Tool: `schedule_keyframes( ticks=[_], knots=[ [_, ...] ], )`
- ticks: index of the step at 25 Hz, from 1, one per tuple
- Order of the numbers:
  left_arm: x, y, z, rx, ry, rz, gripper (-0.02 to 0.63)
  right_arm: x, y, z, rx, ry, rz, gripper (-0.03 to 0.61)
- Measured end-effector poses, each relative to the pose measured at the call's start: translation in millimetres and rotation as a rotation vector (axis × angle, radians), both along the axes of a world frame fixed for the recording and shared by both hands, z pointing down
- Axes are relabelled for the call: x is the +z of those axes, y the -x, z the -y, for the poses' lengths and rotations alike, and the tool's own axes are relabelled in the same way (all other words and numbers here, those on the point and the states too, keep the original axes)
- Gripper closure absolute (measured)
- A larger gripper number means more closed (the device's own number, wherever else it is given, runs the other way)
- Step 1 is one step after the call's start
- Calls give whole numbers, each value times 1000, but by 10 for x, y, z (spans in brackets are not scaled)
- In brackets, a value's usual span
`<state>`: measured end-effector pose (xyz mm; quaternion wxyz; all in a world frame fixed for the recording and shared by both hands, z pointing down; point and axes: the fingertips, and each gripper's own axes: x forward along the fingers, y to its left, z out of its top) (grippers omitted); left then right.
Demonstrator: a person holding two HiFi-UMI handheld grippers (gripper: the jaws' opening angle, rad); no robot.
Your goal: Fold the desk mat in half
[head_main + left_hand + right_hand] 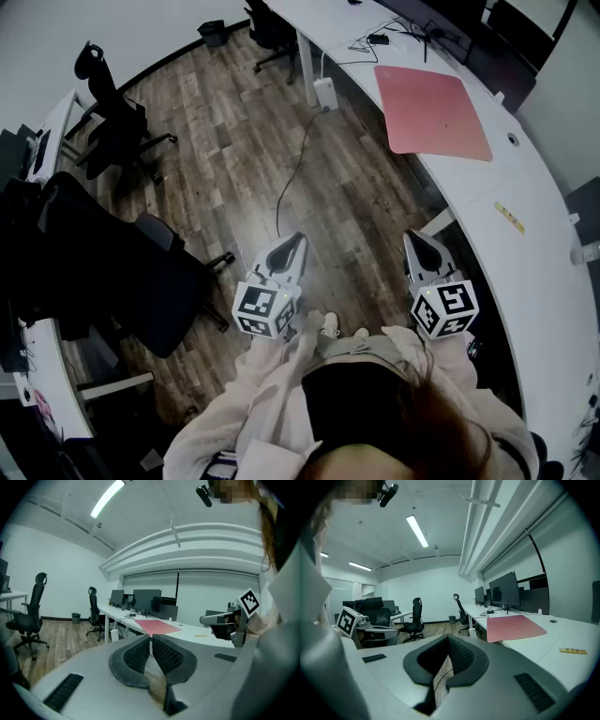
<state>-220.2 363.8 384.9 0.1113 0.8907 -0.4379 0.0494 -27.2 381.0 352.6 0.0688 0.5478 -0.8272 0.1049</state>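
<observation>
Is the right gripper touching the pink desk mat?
Apart. In the head view the right gripper hangs over the floor, well short of the pink desk mat on the white desk.

Closed left gripper [151, 637], desk mat [158, 627] beyond

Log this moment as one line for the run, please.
fold: not started | desk mat: flat on desk | left gripper: shut, empty | right gripper: shut, empty

Pink rectangular desk mat [432, 112], unfolded, lying flat on the white curved worktop [525, 225] near its edge.
</observation>
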Motion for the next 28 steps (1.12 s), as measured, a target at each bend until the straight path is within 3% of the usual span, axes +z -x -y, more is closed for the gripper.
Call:
schedule_keyframes(
  ticks=[18, 28],
  knots=[
    [171, 153, 78, 41, 43, -20, 571, 143, 282, 137, 25, 20, -9, 565],
    [176, 56, 688, 25, 38, 4, 571, 174, 179, 784, 13, 22, 7, 565]
  ],
)
